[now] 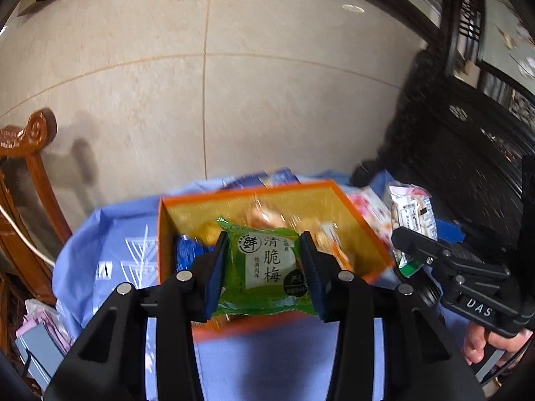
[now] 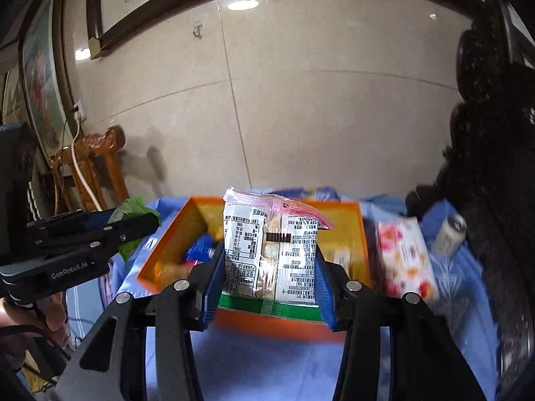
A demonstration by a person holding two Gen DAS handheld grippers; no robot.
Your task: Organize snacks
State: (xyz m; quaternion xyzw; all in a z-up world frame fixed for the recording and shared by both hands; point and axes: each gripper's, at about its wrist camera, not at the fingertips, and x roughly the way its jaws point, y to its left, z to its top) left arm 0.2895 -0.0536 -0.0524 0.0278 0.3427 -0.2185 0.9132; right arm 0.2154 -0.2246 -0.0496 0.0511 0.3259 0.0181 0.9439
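While both packets hang above the orange box [image 1: 362,215], the left gripper [image 1: 265,267] pinches a green packet [image 1: 264,267] marked 清脆梅, and the right gripper [image 2: 267,267] clamps a white packet [image 2: 271,250], barcode side up. Thin film could slide out, I'd say, or drop onto the blue cloth [image 2: 267,361]. "GenRobot.AI" reads on one tool, "DAS" on the other.

Both grippers raised, each clamped on a packet

The left gripper [image 1: 265,267] pinches a green packet [image 1: 267,267] between its blue pads; the right gripper [image 2: 267,274] grips a white packet [image 2: 271,250], both angled downward.
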